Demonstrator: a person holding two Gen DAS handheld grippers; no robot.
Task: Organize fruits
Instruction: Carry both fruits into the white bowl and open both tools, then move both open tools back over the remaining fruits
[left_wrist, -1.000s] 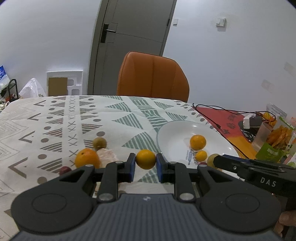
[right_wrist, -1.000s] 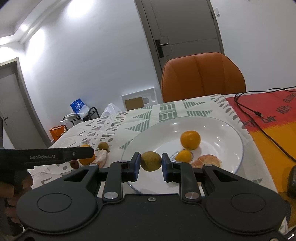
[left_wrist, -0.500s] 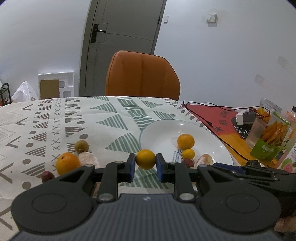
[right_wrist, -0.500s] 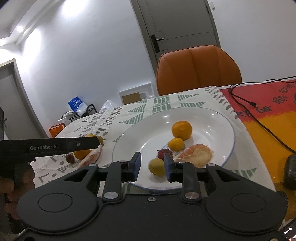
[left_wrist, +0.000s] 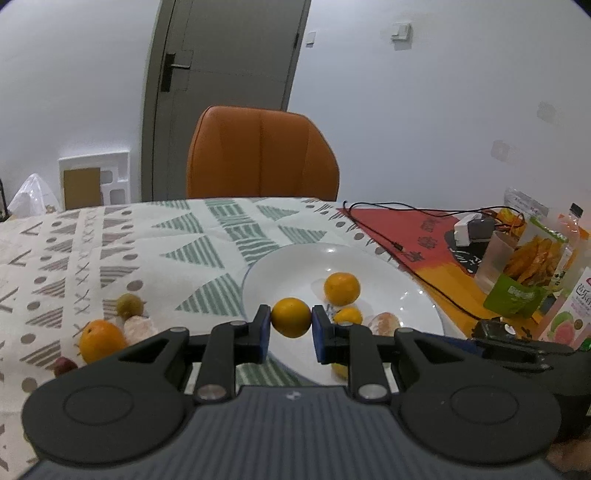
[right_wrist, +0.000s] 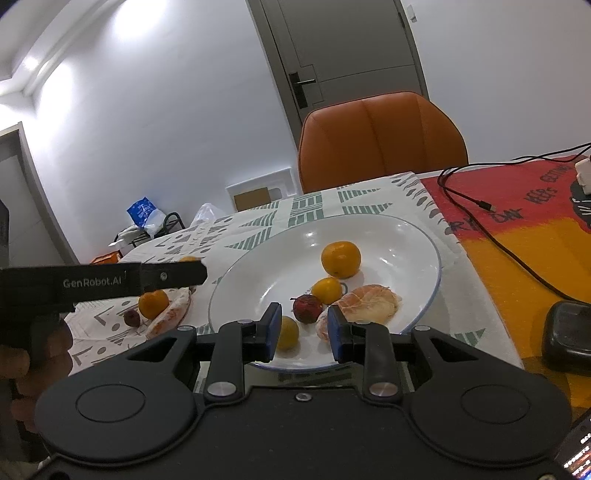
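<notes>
My left gripper (left_wrist: 291, 328) clamps a small yellow-orange citrus (left_wrist: 291, 317) over the near left rim of the white plate (right_wrist: 413, 236). My right gripper (right_wrist: 302, 332) is spread, empty. Its left finger partly hides a yellow fruit (right_wrist: 288, 332) on the plate.

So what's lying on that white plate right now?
The white plate holds a large orange, a smaller orange, a dark red fruit, peeled citrus pieces and a yellow-green fruit. The plate's near edge is hidden behind the right gripper.
</notes>
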